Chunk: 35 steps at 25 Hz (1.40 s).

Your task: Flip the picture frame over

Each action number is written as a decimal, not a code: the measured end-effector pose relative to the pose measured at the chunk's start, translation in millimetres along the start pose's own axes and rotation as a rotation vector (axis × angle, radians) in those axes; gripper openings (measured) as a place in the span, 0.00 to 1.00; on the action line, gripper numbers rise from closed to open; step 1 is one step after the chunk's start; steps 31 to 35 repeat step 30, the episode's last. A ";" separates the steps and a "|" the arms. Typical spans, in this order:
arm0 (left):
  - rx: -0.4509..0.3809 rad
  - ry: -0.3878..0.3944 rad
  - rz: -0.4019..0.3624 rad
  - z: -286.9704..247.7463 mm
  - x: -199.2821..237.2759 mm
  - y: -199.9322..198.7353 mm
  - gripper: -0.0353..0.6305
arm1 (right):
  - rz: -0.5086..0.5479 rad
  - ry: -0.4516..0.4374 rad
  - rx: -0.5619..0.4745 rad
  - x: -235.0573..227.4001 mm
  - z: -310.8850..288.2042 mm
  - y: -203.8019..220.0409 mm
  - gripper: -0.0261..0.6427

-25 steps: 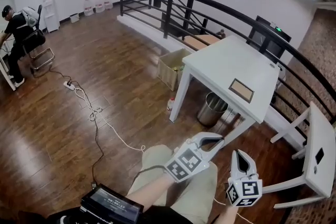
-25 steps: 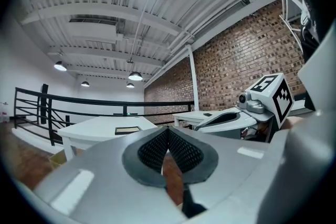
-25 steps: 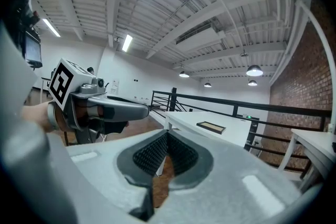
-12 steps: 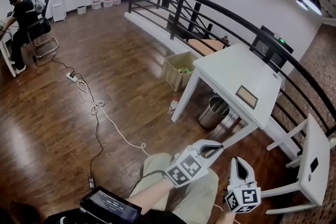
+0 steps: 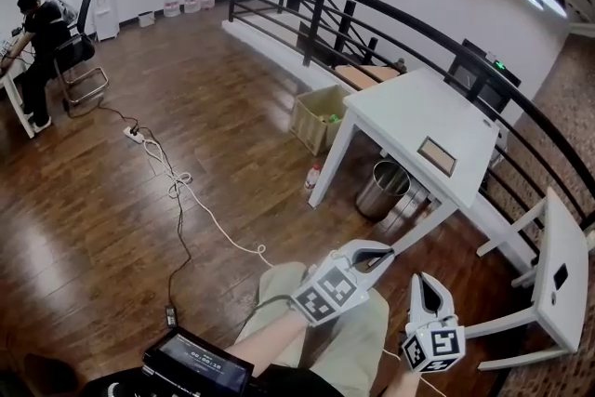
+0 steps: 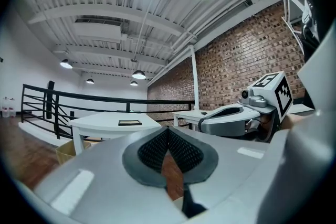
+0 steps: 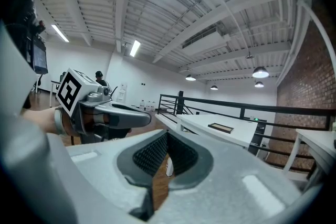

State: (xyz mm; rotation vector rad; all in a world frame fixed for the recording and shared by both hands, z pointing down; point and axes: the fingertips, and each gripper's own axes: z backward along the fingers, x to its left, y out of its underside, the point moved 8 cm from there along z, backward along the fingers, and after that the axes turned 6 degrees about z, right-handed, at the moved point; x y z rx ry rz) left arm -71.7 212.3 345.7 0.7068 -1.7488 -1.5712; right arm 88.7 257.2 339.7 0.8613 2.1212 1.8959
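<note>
We hold the left gripper (image 5: 387, 251) and right gripper (image 5: 425, 280) pressed together on nothing, their ribbed black pads meeting. Well ahead, the flat rectangular frame (image 5: 437, 156), dark-rimmed with a tan face, lies on the smooth white table (image 5: 400, 102), its long axis along the table's length.

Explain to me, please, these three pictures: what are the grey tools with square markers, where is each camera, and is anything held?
A person, not a robot, holds a two-jaw hand tool in each hand: the left gripper and the right gripper. The wide picture comes from a camera on the person's head, looking down. The other two come from cameras riding on each gripper, looking along its jaws. Both grippers are shut and hold nothing. Ahead stands a white table; a picture frame lies flat on it, well away from both grippers.
</note>
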 end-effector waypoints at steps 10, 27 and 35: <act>0.006 -0.005 -0.031 16.3 -39.7 -2.9 0.08 | -0.010 -0.001 -0.043 8.1 40.4 -2.0 0.03; 0.022 0.011 -0.051 -10.1 -52.3 4.7 0.08 | -0.038 0.043 -0.080 -22.8 56.0 13.3 0.03; 0.018 0.014 -0.059 -17.1 -48.2 3.0 0.08 | -0.038 0.046 -0.084 -31.3 50.0 15.3 0.03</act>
